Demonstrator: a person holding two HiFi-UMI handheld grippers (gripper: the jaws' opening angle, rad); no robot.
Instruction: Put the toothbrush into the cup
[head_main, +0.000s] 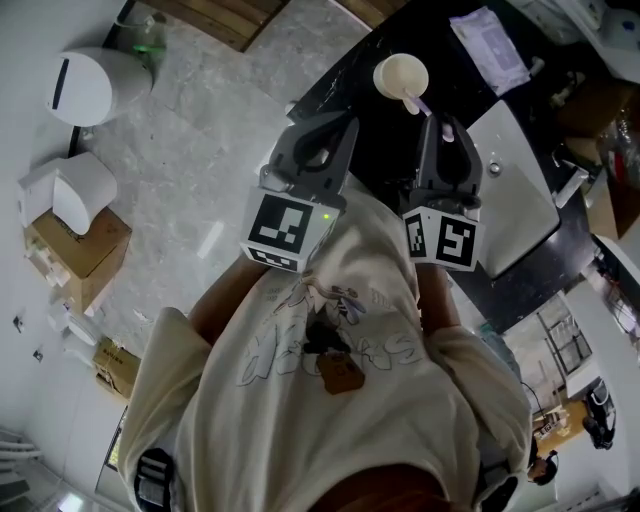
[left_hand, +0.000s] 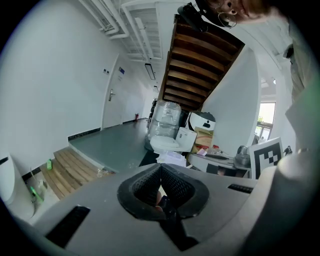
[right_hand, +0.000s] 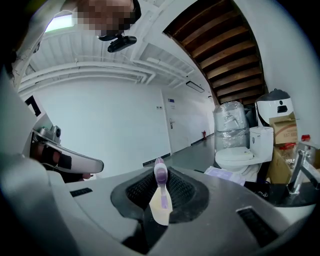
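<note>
A cream cup (head_main: 400, 75) stands on the black counter (head_main: 350, 70). My right gripper (head_main: 447, 126) is just below and right of it, shut on a purple and cream toothbrush (head_main: 416, 104) that slants up-left to the cup's rim. Whether its end is inside the cup I cannot tell. In the right gripper view the toothbrush (right_hand: 161, 192) stands upright between the pads, and the right gripper (right_hand: 160, 175) is closed on it. My left gripper (head_main: 330, 122) hovers left of the cup with its jaws together and nothing in them, as the left gripper view (left_hand: 160, 169) also shows.
A white sink basin (head_main: 510, 190) with a faucet (head_main: 572, 184) lies right of the right gripper. A packet of tissues (head_main: 490, 45) lies behind it. On the floor at left are a white bin (head_main: 95, 85) and a cardboard box (head_main: 80, 250).
</note>
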